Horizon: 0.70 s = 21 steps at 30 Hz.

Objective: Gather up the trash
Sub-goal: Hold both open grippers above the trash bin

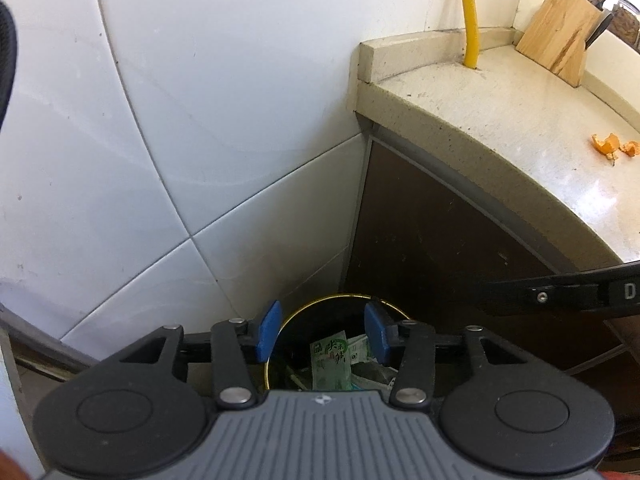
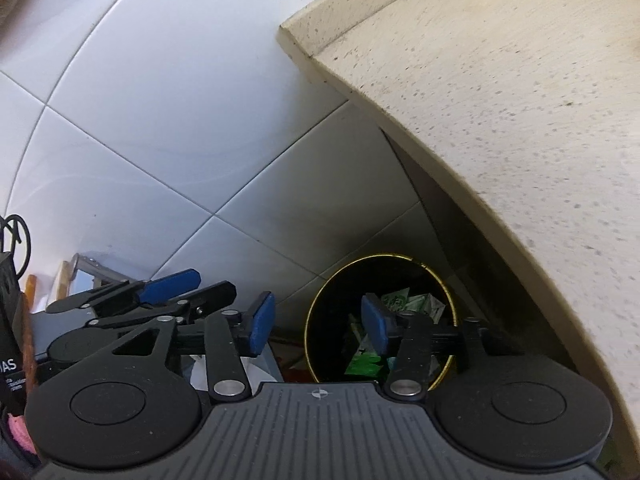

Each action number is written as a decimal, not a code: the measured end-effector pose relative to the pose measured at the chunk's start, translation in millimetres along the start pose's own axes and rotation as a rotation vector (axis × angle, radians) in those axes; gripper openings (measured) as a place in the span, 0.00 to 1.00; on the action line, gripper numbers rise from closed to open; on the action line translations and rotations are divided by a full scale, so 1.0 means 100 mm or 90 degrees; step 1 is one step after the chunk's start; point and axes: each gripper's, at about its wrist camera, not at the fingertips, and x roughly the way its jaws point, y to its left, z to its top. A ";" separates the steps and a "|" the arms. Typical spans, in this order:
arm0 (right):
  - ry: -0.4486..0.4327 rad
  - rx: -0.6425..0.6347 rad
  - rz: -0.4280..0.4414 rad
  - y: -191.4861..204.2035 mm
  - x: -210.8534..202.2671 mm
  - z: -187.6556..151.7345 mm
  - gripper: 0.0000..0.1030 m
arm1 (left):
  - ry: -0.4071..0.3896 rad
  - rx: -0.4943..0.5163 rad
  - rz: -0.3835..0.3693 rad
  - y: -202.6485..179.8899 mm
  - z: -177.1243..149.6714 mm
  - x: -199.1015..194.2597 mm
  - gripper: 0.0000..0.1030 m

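Observation:
A black trash bin [image 1: 320,301] with a gold rim stands on the floor in the corner between the tiled wall and the cabinet. Green wrappers [image 1: 330,364] and other paper lie inside it. My left gripper [image 1: 322,332] hovers over the bin, open, with nothing between its blue pads. In the right wrist view the same bin [image 2: 336,312] sits just ahead with green wrappers [image 2: 368,364] in it. My right gripper [image 2: 318,328] is open and empty over the bin's left rim. The left gripper [image 2: 168,284] shows beside it on the left. Orange peel [image 1: 608,144] lies on the countertop [image 1: 500,112] at the far right.
The beige countertop [image 2: 520,100] overhangs the bin on the right, with a brown cabinet front [image 1: 440,240] below. A wooden knife block [image 1: 560,44] and a yellow pipe [image 1: 470,12] stand at the counter's back. White tiled wall [image 1: 200,120] closes the left side.

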 end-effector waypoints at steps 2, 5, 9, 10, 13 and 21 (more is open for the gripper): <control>-0.007 -0.002 -0.006 0.00 -0.06 0.00 0.61 | -0.006 0.003 0.002 0.00 0.00 -0.02 0.43; -0.016 -0.005 -0.011 0.01 -0.15 -0.02 0.63 | -0.016 0.008 0.005 -0.01 0.01 -0.04 0.43; -0.026 -0.009 -0.013 0.02 -0.25 -0.05 0.68 | -0.024 0.015 0.013 -0.03 0.01 -0.06 0.43; -0.029 -0.010 -0.013 0.02 -0.27 -0.06 0.68 | -0.028 0.017 0.015 -0.04 0.01 -0.06 0.43; -0.037 -0.009 -0.013 0.02 -0.33 -0.09 0.69 | -0.044 0.026 0.021 -0.06 0.00 -0.10 0.43; -0.067 0.000 -0.014 -0.05 -0.62 -0.14 0.74 | -0.069 0.049 0.028 -0.12 -0.01 -0.15 0.43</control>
